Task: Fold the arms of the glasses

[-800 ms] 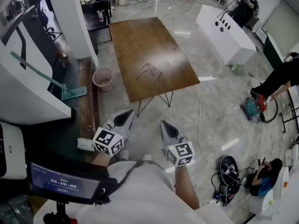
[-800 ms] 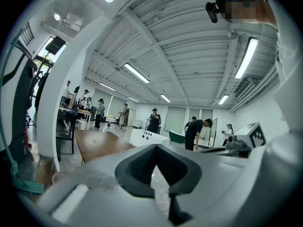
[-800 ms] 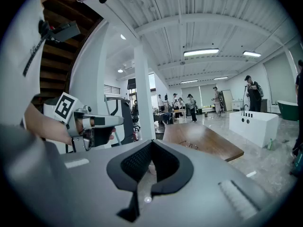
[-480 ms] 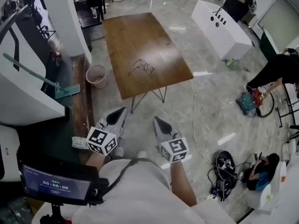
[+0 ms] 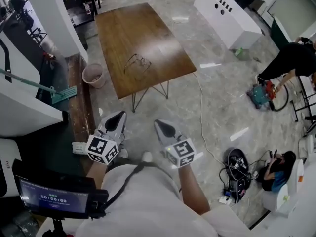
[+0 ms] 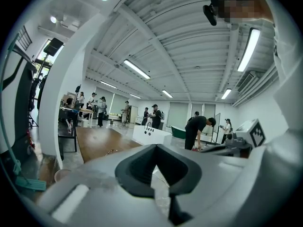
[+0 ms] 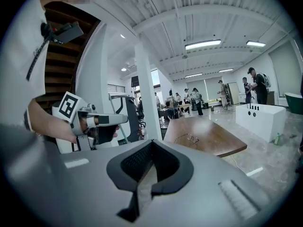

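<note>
A pair of thin-framed glasses point(image 5: 137, 63) lies with its arms spread on a brown wooden table point(image 5: 118, 28), well ahead of me. The same glasses point(image 7: 192, 138) show small on the table point(image 7: 215, 136) in the right gripper view, and as a faint outline, the glasses point(image 6: 111, 151), in the left gripper view. My left gripper point(image 5: 120, 114) and right gripper point(image 5: 158, 124) are held close to my body over the floor, far short of the table. Both are shut with nothing between their jaws. The other gripper point(image 7: 90, 122) appears at the left of the right gripper view.
A pink bin point(image 5: 92, 75) stands by the table's left side, next to a green broom point(image 5: 54, 90). A white counter point(image 5: 227, 14) is at the back right. A cable point(image 5: 202, 117) runs over the marble floor to a pile of gear point(image 5: 239, 174). People point(image 5: 291, 60) are at the right.
The table and glasses have slid up and to the left in the head view. Both grippers have shifted a little to the left and stay shut.
</note>
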